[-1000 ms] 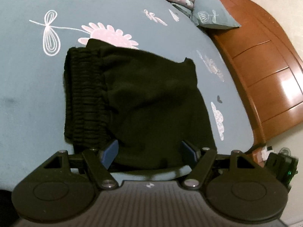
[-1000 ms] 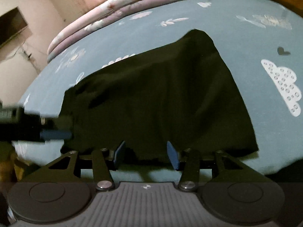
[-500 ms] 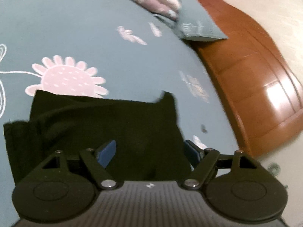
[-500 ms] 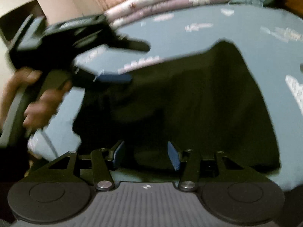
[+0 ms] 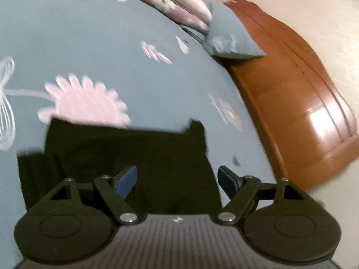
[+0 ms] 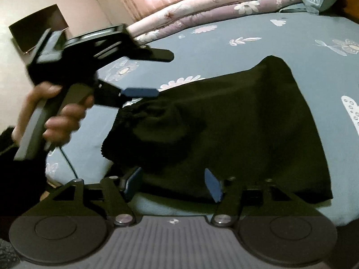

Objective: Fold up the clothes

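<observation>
Right gripper [image 6: 172,185]: nearest item in the right view. Fingers apart, nothing between them. Sits at the garment's near hem, just short of the cloth; judged placed to take that edge or to have let it go, and the frame fits either.
Left gripper [image 5: 177,180]: nearest item in the left view. Fingers wide apart, empty. Held above the waistband end of the garment, clear of the cloth.
Hand [image 6: 56,116]: a person's hand grips the left gripper's handle at the left of the right view. The tool is raised off the bed; one blue pad [image 6: 140,93] shows side-on, level with the waistband's upper edge. Whether it touches cloth cannot be told.
Garment [image 6: 235,130]: black, with a gathered elastic waistband [image 6: 125,121]; looks like shorts or folded trousers. Lies on the bed near its front edge, flat for the most part, with a rumpled bulge just behind the waistband.
Axis: long axis runs across the right view, waistband to the left, hem end to the right. In the left view the band lies at lower left [image 5: 33,170], and one corner [image 5: 197,125] stands up at the far right.
Fold state: compact rectangle already; whether further folds are due cannot be judged.
Bed [image 5: 112,33]: blue sheet with pale flower prints, bearing the garment.
Quilts [image 6: 213,2]: rolled, at the far side.
Pillow [image 5: 228,38]: blue, beside the quilts.
Headboard [image 5: 291,94]: wooden, farthest right.
</observation>
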Demonstrator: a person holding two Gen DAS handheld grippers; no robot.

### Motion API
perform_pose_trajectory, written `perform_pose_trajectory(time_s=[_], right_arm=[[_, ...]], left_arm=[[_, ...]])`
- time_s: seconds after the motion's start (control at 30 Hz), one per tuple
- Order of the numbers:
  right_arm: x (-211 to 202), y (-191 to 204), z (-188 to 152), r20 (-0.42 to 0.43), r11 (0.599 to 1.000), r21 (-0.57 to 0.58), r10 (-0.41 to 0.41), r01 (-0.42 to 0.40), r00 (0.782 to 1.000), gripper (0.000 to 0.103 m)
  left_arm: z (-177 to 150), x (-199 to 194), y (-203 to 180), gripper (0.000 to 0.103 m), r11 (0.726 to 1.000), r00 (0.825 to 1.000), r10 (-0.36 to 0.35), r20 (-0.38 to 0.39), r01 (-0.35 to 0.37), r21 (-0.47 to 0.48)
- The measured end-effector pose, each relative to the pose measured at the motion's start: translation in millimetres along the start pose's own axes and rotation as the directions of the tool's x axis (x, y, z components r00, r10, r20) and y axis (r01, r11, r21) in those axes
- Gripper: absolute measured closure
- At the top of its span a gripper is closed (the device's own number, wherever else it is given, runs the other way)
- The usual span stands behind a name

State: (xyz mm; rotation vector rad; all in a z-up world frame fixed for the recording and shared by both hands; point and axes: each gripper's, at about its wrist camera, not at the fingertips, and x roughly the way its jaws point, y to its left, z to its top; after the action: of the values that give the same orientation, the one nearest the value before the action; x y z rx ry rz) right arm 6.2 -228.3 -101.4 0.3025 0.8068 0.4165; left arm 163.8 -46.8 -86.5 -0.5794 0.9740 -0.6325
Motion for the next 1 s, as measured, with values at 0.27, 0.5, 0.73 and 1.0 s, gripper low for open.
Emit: perform_pose_trajectory(time_s=[0.27,0.5,0.73,1.0], right_arm=[[-3,1,-3,-0.024,0.999,0.013,-0.036,0.036,0.999,0.036],[-10,-7,3,0.004,0.997,0.059,-0.041,0.041,0.999,0.034],[-12,-9,2,0.003,0.995,0.077,-0.058,0.058,0.998,0.034],[-17,-12,7,0.034,0.994,0.1,-0.047,0.043,0.998,0.033]], left_arm=[[-26,-8,8,0.024,0.99,0.991,0.13,-0.036,-0.132,-0.051],[-44,-19,-19,0.021,0.984,0.982,0.175,-0.066,-0.173,0.041],[-59,-2,-2,0.021,0.975,0.967,0.219,-0.128,-0.22,0.005],[-57,-15,-21,0.021,0.963,0.959,0.267,-0.093,-0.263,0.059]])
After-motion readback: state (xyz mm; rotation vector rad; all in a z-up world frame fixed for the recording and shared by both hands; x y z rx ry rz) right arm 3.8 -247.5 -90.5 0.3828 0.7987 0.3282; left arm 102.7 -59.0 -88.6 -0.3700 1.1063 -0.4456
